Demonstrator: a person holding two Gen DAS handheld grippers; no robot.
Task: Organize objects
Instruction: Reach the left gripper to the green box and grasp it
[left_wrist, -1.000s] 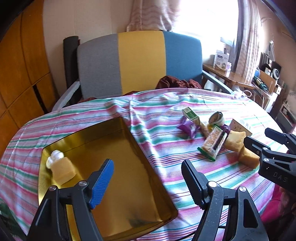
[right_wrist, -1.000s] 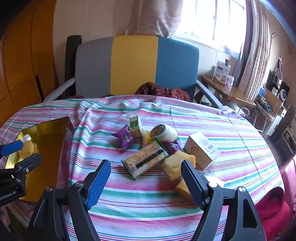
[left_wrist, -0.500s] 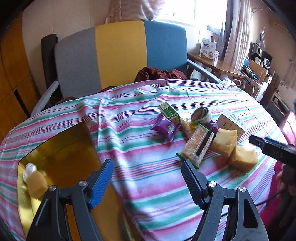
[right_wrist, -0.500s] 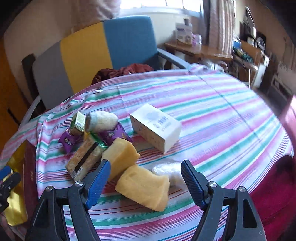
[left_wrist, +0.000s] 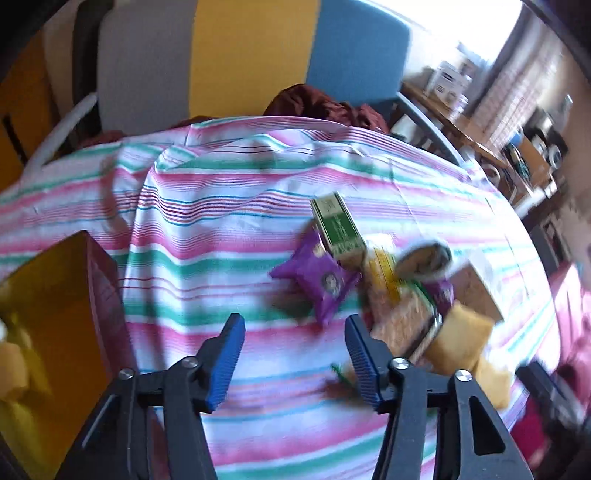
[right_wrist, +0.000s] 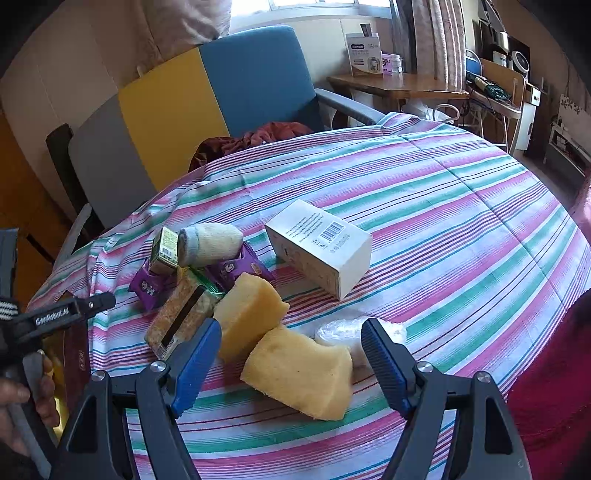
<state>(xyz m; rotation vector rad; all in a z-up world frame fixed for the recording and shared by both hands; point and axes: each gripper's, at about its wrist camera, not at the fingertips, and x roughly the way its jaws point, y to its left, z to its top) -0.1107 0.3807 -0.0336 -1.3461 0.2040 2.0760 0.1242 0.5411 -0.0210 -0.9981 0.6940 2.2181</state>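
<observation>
Seen from the right wrist, the right gripper (right_wrist: 291, 354) hangs with its blue-padded jaws spread wide and holding nothing, straddling a yellow sponge block (right_wrist: 299, 373) that lies on the striped tablecloth (right_wrist: 461, 221) between the fingertips without touching either pad. A second sponge block (right_wrist: 249, 314) leans against the first just beyond the left pad, and a clear plastic-wrapped item (right_wrist: 351, 332) sits just beside the right one. Farther on lie a long cracker packet (right_wrist: 181, 317), two purple snack packets (right_wrist: 238, 267), a small green box (right_wrist: 164, 251), a rolled sock (right_wrist: 208, 243) and a white barcoded carton (right_wrist: 319, 247) — all crowded together at the table's middle. This view alone shows the person's left hand (right_wrist: 22, 398) wrapped around the other tool's handle at the frame's left edge. The left wrist view, motion-blurred, supplies what the right cannot: the left gripper (left_wrist: 293, 350), jaws parted wide and empty, hovers over bare cloth, with one purple packet (left_wrist: 317, 278) just beyond its tips and the green box (left_wrist: 338, 229) behind that. To its left sits a gold-lined tray (left_wrist: 55, 295) — a yellowish item lies at its near left edge, too blurred to tell what. Past the table in both views stands a grey, yellow and blue armchair (right_wrist: 207, 96) with dark red cloth (right_wrist: 258, 136) on its seat.
</observation>
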